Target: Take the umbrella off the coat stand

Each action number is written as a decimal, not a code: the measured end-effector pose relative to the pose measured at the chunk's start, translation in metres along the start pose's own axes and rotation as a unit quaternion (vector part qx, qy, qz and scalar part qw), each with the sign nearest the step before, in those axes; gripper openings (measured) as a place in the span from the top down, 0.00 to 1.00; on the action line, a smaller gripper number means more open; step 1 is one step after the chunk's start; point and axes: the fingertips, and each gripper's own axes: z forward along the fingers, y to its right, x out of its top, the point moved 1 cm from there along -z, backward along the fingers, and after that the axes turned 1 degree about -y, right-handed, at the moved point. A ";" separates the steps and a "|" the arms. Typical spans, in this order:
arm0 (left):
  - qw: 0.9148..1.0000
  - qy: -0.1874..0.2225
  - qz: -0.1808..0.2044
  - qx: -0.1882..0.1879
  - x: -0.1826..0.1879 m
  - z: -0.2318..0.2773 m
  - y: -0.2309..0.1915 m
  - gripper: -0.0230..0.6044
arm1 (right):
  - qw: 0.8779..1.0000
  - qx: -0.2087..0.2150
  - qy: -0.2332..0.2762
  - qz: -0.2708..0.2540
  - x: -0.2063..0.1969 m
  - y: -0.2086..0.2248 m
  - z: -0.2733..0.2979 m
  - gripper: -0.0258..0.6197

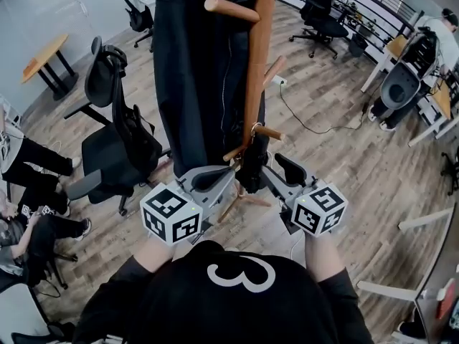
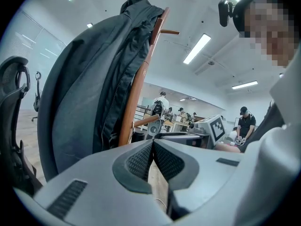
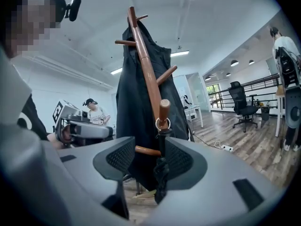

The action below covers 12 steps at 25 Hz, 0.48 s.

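Observation:
A wooden coat stand (image 1: 257, 63) stands straight ahead with a black coat (image 1: 193, 77) hung on its left side. A small folded black umbrella (image 1: 252, 167) hangs by a metal ring (image 3: 162, 124) from a low peg (image 3: 163, 108). In the right gripper view the umbrella (image 3: 161, 166) hangs between the jaws of my right gripper (image 3: 148, 161). That gripper is open, with a wide gap on the umbrella's left. My left gripper (image 2: 153, 149) is shut on nothing, just left of the pole (image 2: 134, 102) and below the coat (image 2: 80, 102). Both grippers (image 1: 233, 169) (image 1: 278, 169) flank the umbrella.
A black office chair (image 1: 118, 142) stands close on the left of the stand. People sit at the left edge (image 1: 29, 163). A cable and power strip (image 1: 308, 120) lie on the wood floor to the right. Another chair (image 1: 319, 13) and desks stand farther back.

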 end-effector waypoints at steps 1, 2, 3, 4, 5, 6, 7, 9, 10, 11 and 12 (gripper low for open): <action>1.000 0.000 -0.001 0.002 -0.001 0.000 -0.002 0.94 | 1.000 -0.001 -0.005 -0.008 -0.002 0.003 0.004 0.66; 1.000 -0.001 -0.001 0.003 -0.002 0.000 -0.003 0.94 | 1.000 -0.003 -0.011 -0.016 -0.004 0.006 0.009 0.66; 1.000 -0.002 0.000 0.005 -0.002 0.001 -0.005 0.94 | 1.000 -0.005 -0.017 -0.022 -0.006 0.010 0.013 0.66; 1.000 -0.003 -0.001 0.007 -0.004 0.001 -0.007 0.94 | 0.999 -0.008 -0.022 -0.027 -0.008 0.015 0.017 0.65; 1.000 -0.004 -0.003 0.009 -0.006 0.002 -0.009 0.94 | 0.999 -0.012 -0.026 -0.029 -0.010 0.018 0.021 0.65; 1.000 -0.005 -0.006 0.011 -0.007 0.002 -0.011 0.94 | 0.999 -0.014 -0.030 -0.029 -0.011 0.022 0.025 0.65; 1.000 -0.005 -0.010 0.011 -0.009 0.002 -0.012 0.94 | 0.999 -0.016 -0.033 -0.028 -0.013 0.024 0.028 0.64; 1.000 -0.006 -0.012 0.010 -0.009 0.004 -0.014 0.94 | 0.999 -0.019 -0.038 -0.025 -0.016 0.028 0.035 0.64; 1.000 -0.007 -0.011 0.008 -0.009 0.004 -0.014 0.94 | 0.999 -0.021 -0.039 -0.026 -0.017 0.030 0.038 0.64; 1.000 -0.009 -0.010 0.007 -0.010 0.005 -0.015 0.94 | 0.998 -0.024 -0.042 -0.029 -0.018 0.032 0.041 0.64; 1.000 -0.011 -0.010 0.006 -0.010 0.006 -0.016 0.94 | 0.998 -0.028 -0.045 -0.034 -0.020 0.034 0.044 0.64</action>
